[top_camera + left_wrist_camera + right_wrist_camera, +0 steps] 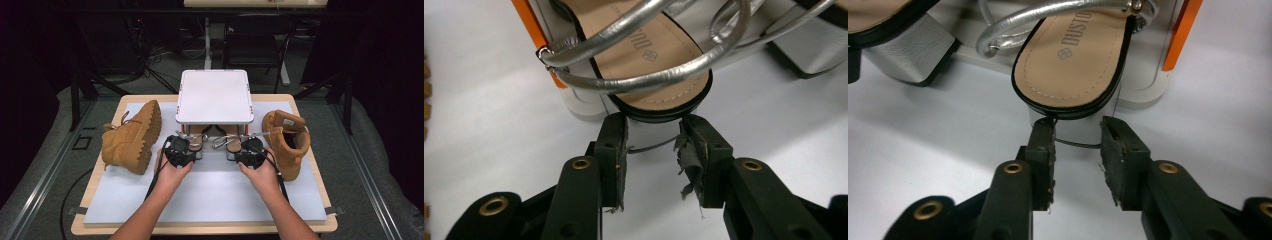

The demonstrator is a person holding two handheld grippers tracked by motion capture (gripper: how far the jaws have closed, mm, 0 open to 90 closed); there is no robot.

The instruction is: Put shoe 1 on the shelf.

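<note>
Silver sandals (pixel 215 138) under white rack (pixel 214 96)

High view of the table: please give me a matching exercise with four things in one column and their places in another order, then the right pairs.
1. left boot
2. right boot
3. white stand
4. silver sandals

a. under the white stand
b. upright, at the table's right side
c. middle of the table, at the back
d. on its side, at the table's left side

Pairs: 1-d, 2-b, 3-c, 4-a

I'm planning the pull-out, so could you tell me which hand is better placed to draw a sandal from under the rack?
Neither clearly: the left tool brackets the left sandal's heel, and the right tool brackets the right sandal's likewise.
</note>
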